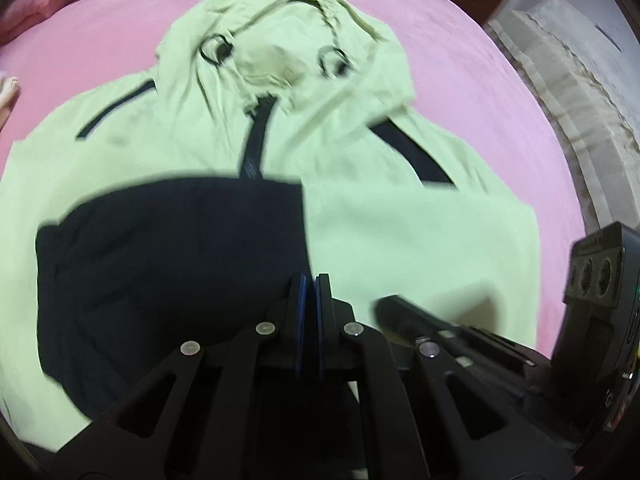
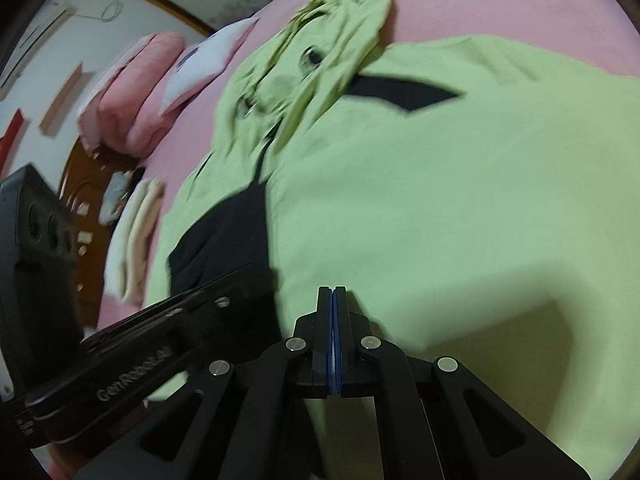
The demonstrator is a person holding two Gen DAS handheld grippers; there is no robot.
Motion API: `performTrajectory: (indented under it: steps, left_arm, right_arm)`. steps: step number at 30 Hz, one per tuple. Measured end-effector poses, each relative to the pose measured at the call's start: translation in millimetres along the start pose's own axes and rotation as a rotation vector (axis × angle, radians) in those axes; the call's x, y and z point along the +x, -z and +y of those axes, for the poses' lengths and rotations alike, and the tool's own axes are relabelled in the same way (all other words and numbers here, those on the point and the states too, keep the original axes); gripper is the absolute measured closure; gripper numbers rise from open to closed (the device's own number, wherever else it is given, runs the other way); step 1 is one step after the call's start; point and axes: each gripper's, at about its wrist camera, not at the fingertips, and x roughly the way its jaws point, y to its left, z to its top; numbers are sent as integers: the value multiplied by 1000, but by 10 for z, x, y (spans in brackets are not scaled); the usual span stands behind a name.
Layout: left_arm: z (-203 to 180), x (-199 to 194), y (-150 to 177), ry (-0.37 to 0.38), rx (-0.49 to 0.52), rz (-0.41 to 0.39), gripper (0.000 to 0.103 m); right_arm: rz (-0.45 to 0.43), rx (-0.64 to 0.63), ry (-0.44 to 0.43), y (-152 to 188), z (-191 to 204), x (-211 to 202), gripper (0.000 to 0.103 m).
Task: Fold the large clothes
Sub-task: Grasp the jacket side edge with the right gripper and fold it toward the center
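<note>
Hoodie [image 1: 400,240], pale green with black panels, lies spread front-up on a pink bed [image 1: 480,60], hood [image 1: 288,40] crumpled at the far end toward the pillows [image 2: 136,96]. Black zipper strip [image 1: 256,140] runs down from the neck; black stripes mark both shoulders. Large black panel [image 1: 168,264] covers the near-left part of the chest in the left wrist view, and a green layer lies beside it on the right, reaching the near edge. Left hand-held gripper [image 1: 311,280] has its jaws pressed together, blue pads meeting with nothing visible between them; its tips hover over the seam between black panel and green cloth; contact with the fabric cannot be told through the blur. Right hand-held gripper [image 2: 332,292] is likewise closed, pads flush and empty, over the green cloth near the bottom edge of the garment. Each hand-held gripper shows in the other's view: the right one low on the right side of the left view, the left one low on the left side of the right view, just beside each other over the lower hoodie. Folded towels [image 2: 136,236] sit at the bed's left edge in the right view. Both frames are motion-blurred.
</note>
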Motion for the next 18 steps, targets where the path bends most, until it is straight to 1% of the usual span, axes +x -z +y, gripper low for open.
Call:
performTrajectory:
  steps: [2, 4, 6, 7, 8, 10, 11, 12, 13, 14, 16, 17, 18]
  left_arm:
    - [132, 41, -138, -70, -16, -24, 102]
    - [323, 88, -270, -185, -49, -34, 102]
    - [574, 45, -332, -238, -109, -54, 102]
    - [699, 9, -345, -251, -138, -63, 102]
    - [878, -38, -354, -273, -177, -73, 102]
    - [1109, -90, -349, -300, -213, -80, 102]
    - [1228, -107, -336, -301, -230, -82, 102]
    - [1343, -106, -323, -268, -248, -79, 102]
    - [1390, -90, -319, -247, -259, -74, 102]
    - [1406, -86, -311, -243, -259, -70, 102]
    - [1382, -80, -315, -272, -238, -70, 102]
    - [1347, -70, -324, -289, -228, -68, 102]
    - [1308, -67, -331, -302, -219, -62, 102]
  right_arm:
    - [-21, 11, 23, -169, -98, -23, 103]
    - [-50, 23, 73, -326, -243, -102, 103]
    - [-83, 66, 113, -456, -521, -279, 103]
    - [-95, 88, 116, -521, -624, -325, 103]
    - [-118, 127, 113, -566, -782, -462, 103]
    - [-169, 181, 164, -608, -1002, -675, 103]
    - [-213, 226, 219, -613, -1148, -843, 103]
    - [-235, 263, 242, -614, -1300, -933, 103]
    - [-261, 320, 244, -587, -1454, -1063, 103]
    - [-275, 359, 260, -580, -1560, -1144, 103]
    - [-297, 393, 348, -545, -1647, -1278, 103]
    - [-300, 397, 374, -509, -1708, -1312, 103]
    - [-296, 401, 370, -490, -1713, -1354, 103]
